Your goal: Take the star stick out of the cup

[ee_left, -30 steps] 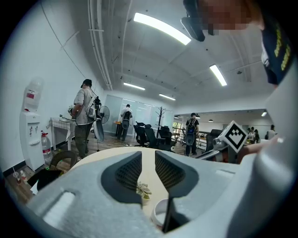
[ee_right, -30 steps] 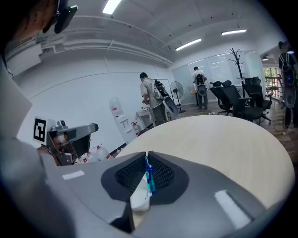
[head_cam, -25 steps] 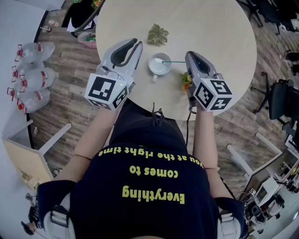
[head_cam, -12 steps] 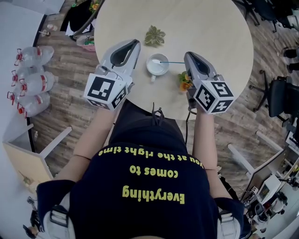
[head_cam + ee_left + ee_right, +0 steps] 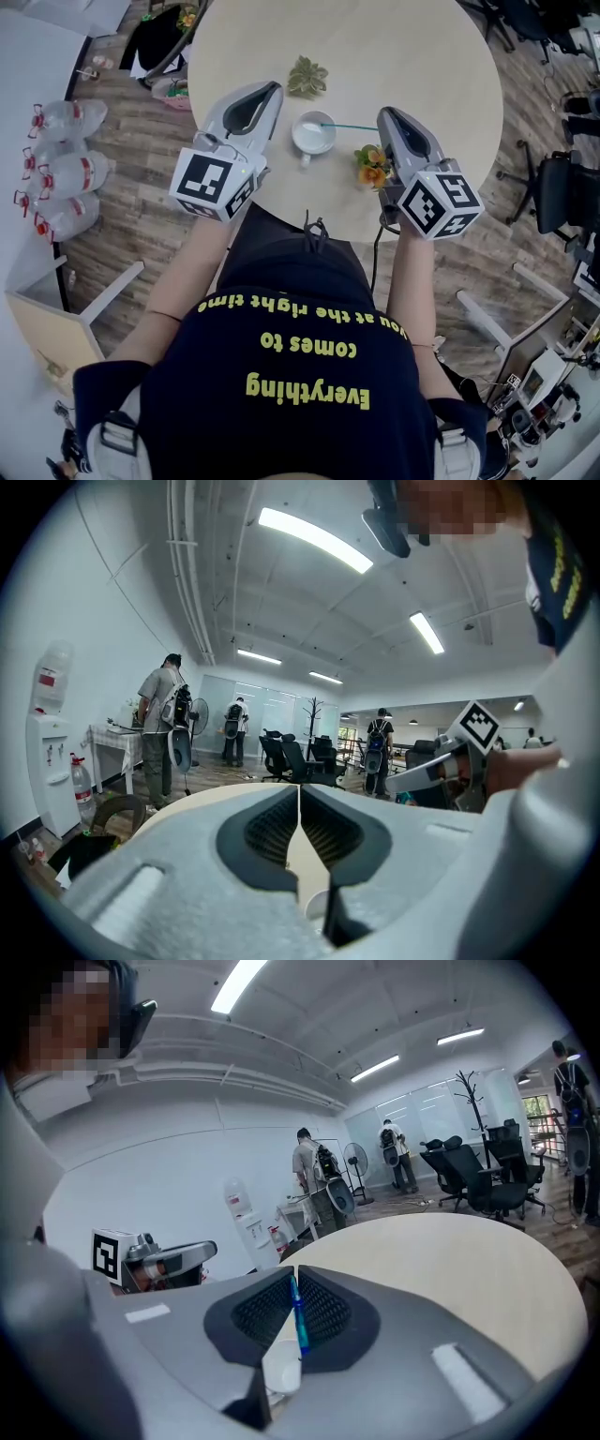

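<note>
A white cup (image 5: 313, 133) stands on the round table (image 5: 422, 66) between my two grippers. A thin teal star stick (image 5: 352, 127) runs from inside the cup out to the right, and its star end rests at the cup's rim. My right gripper (image 5: 382, 113) is shut on the stick's outer end. In the right gripper view the blue stick (image 5: 297, 1324) is pinched between the pads, with the cup (image 5: 280, 1369) just below. My left gripper (image 5: 277, 88) is left of the cup, shut and empty. The left gripper view shows its jaws (image 5: 299, 803) meeting, with the cup's rim (image 5: 317, 907) beneath.
A green leaf-shaped ornament (image 5: 307, 76) lies beyond the cup. An orange flower (image 5: 372, 166) sits by the right gripper near the table's front edge. Water bottles (image 5: 56, 169) lie on the floor at left. An office chair (image 5: 562, 197) stands at right.
My right gripper has shifted slightly right and toward me, with the stick still in it. The left gripper has barely moved.
</note>
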Tool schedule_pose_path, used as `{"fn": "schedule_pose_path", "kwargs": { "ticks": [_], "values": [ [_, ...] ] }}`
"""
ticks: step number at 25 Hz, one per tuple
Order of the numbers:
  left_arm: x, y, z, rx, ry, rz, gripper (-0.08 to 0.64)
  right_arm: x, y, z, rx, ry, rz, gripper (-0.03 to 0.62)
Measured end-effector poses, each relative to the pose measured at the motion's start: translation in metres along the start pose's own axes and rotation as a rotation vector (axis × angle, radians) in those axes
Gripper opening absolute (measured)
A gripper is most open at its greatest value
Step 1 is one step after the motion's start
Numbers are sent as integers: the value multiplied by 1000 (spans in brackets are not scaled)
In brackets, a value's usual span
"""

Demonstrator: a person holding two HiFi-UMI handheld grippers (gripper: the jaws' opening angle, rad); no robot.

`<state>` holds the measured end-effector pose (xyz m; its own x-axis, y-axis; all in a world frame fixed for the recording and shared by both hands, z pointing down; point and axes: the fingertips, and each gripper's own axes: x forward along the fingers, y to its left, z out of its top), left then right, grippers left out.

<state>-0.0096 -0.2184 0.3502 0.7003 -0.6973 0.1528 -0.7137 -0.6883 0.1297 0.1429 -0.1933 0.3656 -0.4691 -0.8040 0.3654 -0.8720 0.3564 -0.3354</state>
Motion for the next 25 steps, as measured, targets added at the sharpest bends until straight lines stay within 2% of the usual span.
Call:
{"fn": "schedule_pose_path", "kwargs": {
  "ticks": [6,13,16,25],
  "values": [
    [-3,3,5,12,-8,6,3,-9,1,20,10,-72,-4,26],
    [-6,6,12,26,-26,23,2,-31,9,56,-82,-234,-33,26],
    [-6,6,15,31,-34,28,2,-39,8,67,-108,-288,-62,26],
    [-6,8,27,53,-60,37,2,-54,3,74,-226,-365,-173,25]
  ]
}}
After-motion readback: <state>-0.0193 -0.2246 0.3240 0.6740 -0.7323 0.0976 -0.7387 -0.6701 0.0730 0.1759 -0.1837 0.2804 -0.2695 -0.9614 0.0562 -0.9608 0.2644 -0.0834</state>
